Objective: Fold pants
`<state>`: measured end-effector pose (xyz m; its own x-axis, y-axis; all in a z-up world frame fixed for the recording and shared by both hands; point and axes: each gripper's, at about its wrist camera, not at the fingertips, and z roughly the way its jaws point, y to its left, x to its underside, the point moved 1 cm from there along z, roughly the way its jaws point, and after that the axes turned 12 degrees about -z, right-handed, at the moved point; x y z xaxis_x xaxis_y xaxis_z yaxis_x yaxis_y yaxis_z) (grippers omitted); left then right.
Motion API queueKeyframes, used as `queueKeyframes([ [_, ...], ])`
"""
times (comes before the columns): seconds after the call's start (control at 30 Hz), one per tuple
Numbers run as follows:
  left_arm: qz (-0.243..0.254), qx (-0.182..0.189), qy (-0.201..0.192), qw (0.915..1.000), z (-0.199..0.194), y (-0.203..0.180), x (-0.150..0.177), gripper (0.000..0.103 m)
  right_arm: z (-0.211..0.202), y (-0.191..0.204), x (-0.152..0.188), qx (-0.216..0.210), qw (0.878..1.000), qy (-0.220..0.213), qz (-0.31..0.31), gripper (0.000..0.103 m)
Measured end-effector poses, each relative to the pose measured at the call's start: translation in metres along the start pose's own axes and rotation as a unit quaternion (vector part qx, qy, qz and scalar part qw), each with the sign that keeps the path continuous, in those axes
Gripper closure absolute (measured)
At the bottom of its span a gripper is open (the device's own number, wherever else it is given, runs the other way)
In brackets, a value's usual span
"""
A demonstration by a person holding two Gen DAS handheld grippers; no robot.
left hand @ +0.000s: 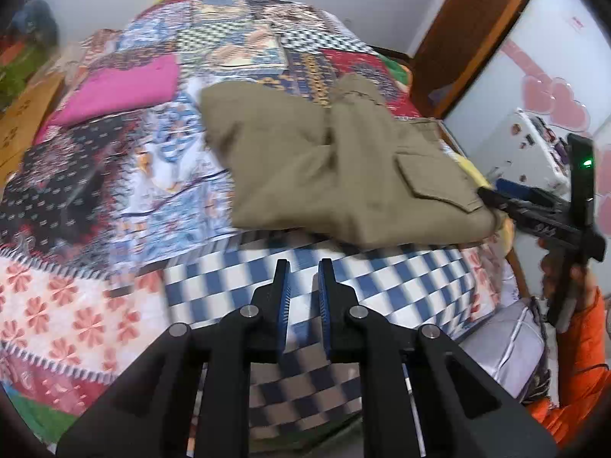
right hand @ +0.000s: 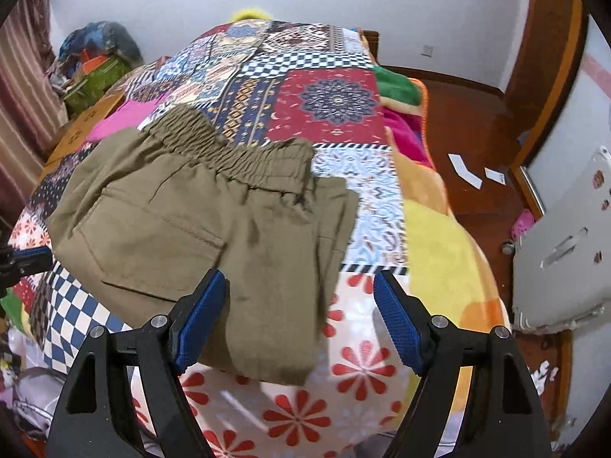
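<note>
Left wrist view: your left gripper (left hand: 304, 267) had its fingers nearly together, just a narrow gap between the blue pads (left hand: 283, 301), nothing between them. It hung over the blue-and-white checked patch of the quilt (left hand: 114, 198), pointing along the bed, short of the pants (left hand: 336, 168) and not touching them. The pants lay folded into a compact olive bundle near the right edge of the bed, flap pocket (left hand: 431, 179) facing up. Your right gripper (left hand: 496, 200) came in from the right at the bundle's near right corner, tips against the cloth edge; whether they pinched anything I couldn't tell from this view. Your right hand (left hand: 561, 267) gripped its handle below, orange sleeve (left hand: 580, 362) behind it. A pink cloth (left hand: 126, 87) lay on the quilt further back left, well apart from the pants.

Right wrist view: your right gripper (right hand: 298, 286) was spread wide, released, holding nothing. The left finger (right hand: 198, 316) sat over the lower edge of the pants (right hand: 214, 221); the right finger (right hand: 397, 324) sat clear of the cloth, over the red-flower patch. The elastic waistband (right hand: 236, 152) lay at the far side, a patch pocket toward the near left. The left gripper (right hand: 26, 259) showed only as a blue tip at the frame's left edge. A grey suitcase (right hand: 565, 259) stood on the floor to the right.
</note>
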<state>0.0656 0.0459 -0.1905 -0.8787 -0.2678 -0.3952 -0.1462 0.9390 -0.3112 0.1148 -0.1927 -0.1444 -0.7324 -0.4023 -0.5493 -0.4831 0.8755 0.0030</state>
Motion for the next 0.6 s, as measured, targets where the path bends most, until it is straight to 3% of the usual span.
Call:
queueKeyframes([
  [0.13, -0.007, -0.009, -0.032, 0.9994, -0.019, 0.01, -0.012, 0.091, -0.016, 0.006, -0.015, -0.007, 0.999, -0.03, -0.009, 0.026],
  [0.27, -0.003, 0.016, -0.059, 0.9981, -0.027, 0.001, -0.037, 0.091, -0.025, 0.033, -0.042, -0.046, 0.996, -0.071, -0.036, 0.027],
  [0.4, 0.025, 0.034, -0.054, 0.9976, -0.012, -0.018, -0.051, 0.091, -0.019, 0.067, -0.07, -0.087, 0.989, -0.082, -0.092, 0.038],
  [0.6, 0.021, 0.031, -0.013, 0.9992, 0.026, -0.014, -0.048, 0.091, 0.019, 0.083, -0.12, -0.1, 0.981, -0.055, -0.154, 0.039],
])
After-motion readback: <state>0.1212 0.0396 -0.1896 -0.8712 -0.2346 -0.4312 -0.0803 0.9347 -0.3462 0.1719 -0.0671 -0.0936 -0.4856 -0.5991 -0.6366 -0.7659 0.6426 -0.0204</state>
